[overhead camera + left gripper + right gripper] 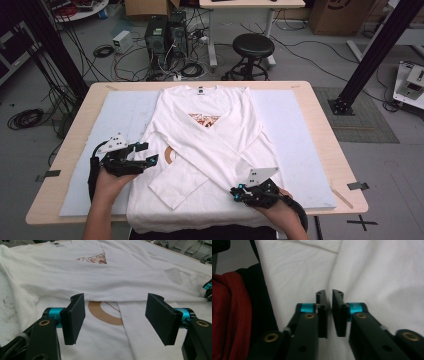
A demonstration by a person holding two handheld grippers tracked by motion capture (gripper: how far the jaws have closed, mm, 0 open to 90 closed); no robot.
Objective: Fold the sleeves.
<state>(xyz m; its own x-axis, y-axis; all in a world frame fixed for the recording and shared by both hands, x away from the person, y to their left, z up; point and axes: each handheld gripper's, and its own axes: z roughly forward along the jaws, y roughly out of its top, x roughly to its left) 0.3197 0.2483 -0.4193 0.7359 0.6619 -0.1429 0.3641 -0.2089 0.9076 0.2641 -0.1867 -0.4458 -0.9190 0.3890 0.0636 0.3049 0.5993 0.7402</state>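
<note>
On the blue mat (300, 130) lies a white shirt (210, 140), sleeves crossed over its front, likely for folding; the left gripper (142, 154) holds its jaws wide near the left sleeve, while the right gripper (239, 192), jaws nearly closed on nothing, hovers by the hem

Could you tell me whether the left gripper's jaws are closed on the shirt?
No, the left gripper has its jaws wide apart above the shirt.

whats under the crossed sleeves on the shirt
The sleeves cover most of the shirt's brown print; a triangle near the collar and an arc lower down show. The rest is hidden.
</note>
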